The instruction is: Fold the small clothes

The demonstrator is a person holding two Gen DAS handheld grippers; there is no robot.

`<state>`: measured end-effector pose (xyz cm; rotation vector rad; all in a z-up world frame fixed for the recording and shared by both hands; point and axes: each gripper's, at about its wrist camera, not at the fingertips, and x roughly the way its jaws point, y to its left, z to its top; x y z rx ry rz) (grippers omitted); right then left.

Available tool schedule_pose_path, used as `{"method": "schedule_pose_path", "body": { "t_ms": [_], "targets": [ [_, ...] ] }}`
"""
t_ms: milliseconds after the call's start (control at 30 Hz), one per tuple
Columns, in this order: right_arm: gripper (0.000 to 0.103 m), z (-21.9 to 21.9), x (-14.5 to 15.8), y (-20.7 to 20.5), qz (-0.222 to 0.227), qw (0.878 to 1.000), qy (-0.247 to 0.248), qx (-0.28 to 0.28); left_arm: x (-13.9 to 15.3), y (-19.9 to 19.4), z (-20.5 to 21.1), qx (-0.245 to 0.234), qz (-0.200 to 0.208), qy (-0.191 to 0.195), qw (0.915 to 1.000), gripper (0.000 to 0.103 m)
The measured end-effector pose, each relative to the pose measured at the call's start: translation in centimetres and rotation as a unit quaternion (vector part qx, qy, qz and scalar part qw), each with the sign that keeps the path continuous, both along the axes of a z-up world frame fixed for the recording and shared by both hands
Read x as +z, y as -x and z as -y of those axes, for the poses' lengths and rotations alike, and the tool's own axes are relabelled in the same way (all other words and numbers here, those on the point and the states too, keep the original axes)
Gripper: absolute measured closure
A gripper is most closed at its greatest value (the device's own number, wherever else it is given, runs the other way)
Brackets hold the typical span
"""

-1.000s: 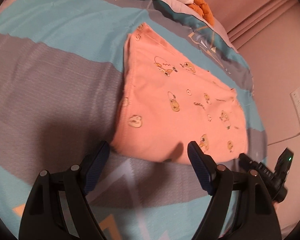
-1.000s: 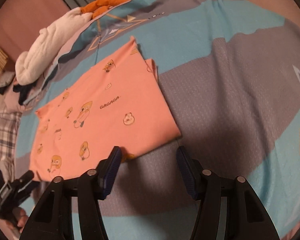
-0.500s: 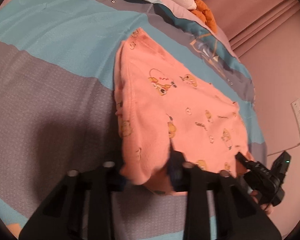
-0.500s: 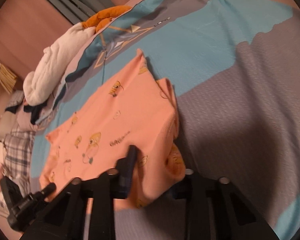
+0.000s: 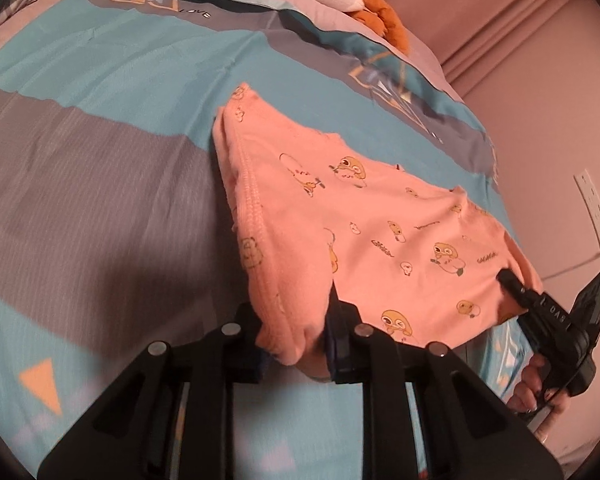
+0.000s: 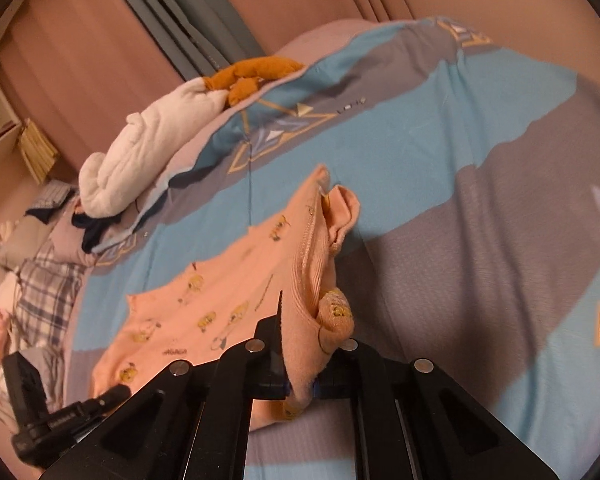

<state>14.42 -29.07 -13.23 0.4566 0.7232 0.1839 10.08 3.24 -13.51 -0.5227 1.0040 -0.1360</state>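
A small orange garment with yellow cartoon prints lies on the bed, its near edge lifted. My left gripper is shut on the garment's near corner. My right gripper is shut on the other near corner of the same garment, which bunches between the fingers. The right gripper also shows at the right edge of the left wrist view; the left gripper shows at the lower left of the right wrist view. The far edge rests on the bedcover.
The bedcover has teal and grey bands. A white quilted bundle and an orange plush lie at the head of the bed. Plaid and other clothes are piled at the left. A pink wall with a socket stands at the right.
Both grippers closed on the garment's near corners and lifted them off the bed. The near edge now bunches and hangs between the fingers.
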Motion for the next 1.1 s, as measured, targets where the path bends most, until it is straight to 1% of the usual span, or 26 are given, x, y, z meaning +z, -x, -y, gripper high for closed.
{"method": "schedule_pose_path", "body": {
  "t_ms": [133,233,300,400,467,533,600,667,733,833,900,1000,1100],
  "targets": [
    [0.095,0.4,0.7,2.0,0.0,1.0,0.014,0.003,0.1,2.0,1.0,-0.013,-0.021,-0.015,0.9996,0.082],
    [0.095,0.4,0.9,3.0,-0.004,1.0,0.022,0.005,0.2,3.3,1.3,-0.02,-0.023,-0.02,0.9993,0.081],
    [0.095,0.3,0.9,3.5,-0.007,1.0,0.028,0.005,-0.2,3.9,1.4,-0.02,-0.03,-0.019,0.9992,0.081],
    [0.095,-0.1,0.6,3.6,-0.011,0.999,0.046,0.005,-1.4,3.9,1.6,-0.021,-0.048,-0.036,0.998,0.079],
    [0.095,-0.5,0.4,3.3,-0.017,0.998,0.058,0.005,-2.0,3.7,1.7,-0.019,-0.063,-0.038,0.9971,0.075],
    [0.095,-0.9,0.3,2.8,-0.023,0.998,0.066,0.006,-2.3,3.7,1.6,-0.017,-0.069,-0.047,0.9964,0.07],
    [0.095,-1.5,0.5,2.7,-0.02,0.997,0.078,0.008,-2.2,3.8,1.7,-0.021,-0.067,-0.06,0.9957,0.068],
    [0.095,-2.4,1.2,2.7,-0.009,0.995,0.094,0.016,-1.8,4.0,1.4,-0.02,-0.062,-0.07,0.9954,0.063],
    [0.095,-3.5,2.1,2.8,0.007,0.994,0.11,0.027,-1.5,4.3,0.9,-0.014,-0.058,-0.071,0.9957,0.052],
    [0.095,-5.9,3.4,3.1,0.033,0.989,0.131,0.061,-0.8,5.0,-0.2,0.001,-0.048,-0.069,0.9965,0.044],
    [0.095,-7.7,4.0,3.3,0.049,0.985,0.137,0.093,-0.2,5.4,-1.0,0.012,-0.044,-0.067,0.9967,0.042],
    [0.095,-11.0,4.6,3.8,0.07,0.975,0.159,0.142,0.6,6.0,-2.2,0.033,-0.034,-0.072,0.9963,0.039],
    [0.095,-13.6,4.1,4.0,0.072,0.964,0.173,0.187,1.1,6.5,-3.4,0.051,-0.029,-0.079,0.9952,0.039]
  ]
}}
